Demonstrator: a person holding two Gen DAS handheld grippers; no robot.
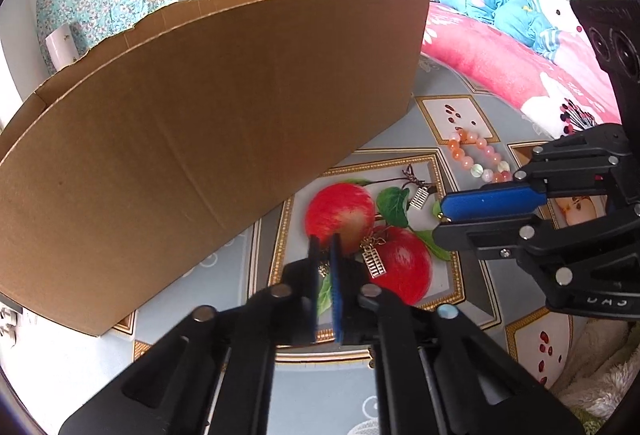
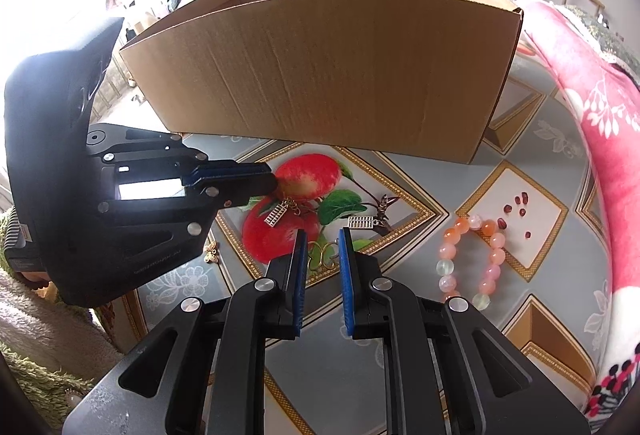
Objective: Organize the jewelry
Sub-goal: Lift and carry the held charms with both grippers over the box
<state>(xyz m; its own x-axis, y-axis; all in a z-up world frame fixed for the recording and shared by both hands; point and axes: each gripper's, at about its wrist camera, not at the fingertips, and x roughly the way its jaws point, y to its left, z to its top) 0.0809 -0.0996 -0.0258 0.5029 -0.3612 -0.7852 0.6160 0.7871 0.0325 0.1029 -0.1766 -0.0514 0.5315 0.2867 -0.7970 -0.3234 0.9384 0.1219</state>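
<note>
1. On my left wrist feed the left gripper (image 1: 325, 247) has its jaws drawn almost together, with only a slit between the blue pads (image 1: 335, 275).
2. A small gold bit shows in that slit. I cannot tell whether it is pinched or just lies on the cloth underneath.
3. The left earring (image 1: 374, 261), a silver abacus-shaped charm on a short chain, lies on the printed apples just beside those fingertips. On the right feed it sits right under the left gripper's tip (image 2: 276, 183), the charm at (image 2: 276, 217).
4. The right gripper (image 2: 323, 235) is narrow but not closed. I see a clear gap between its pads, and nothing is pressed between them.
5. A gold curl shows on the cloth in that gap. I cannot tell whether it is a hook or part of the print.
6. The right earring (image 2: 360, 223) lies flat just beside the right gripper's right-hand fingertip, apart from the left one.
7. The bracelet (image 2: 497, 255) of pink, orange and pale beads lies in a loop on the tablecloth (image 2: 440, 323), to the right of both earrings.
8. A tiny gold butterfly (image 2: 211, 251) lies below the left gripper's body.
9. The box (image 2: 320, 75) stands open behind everything, near but not touching the jewelry.
10. A pink blanket (image 2: 600, 155) borders the cloth on the right.
</note>
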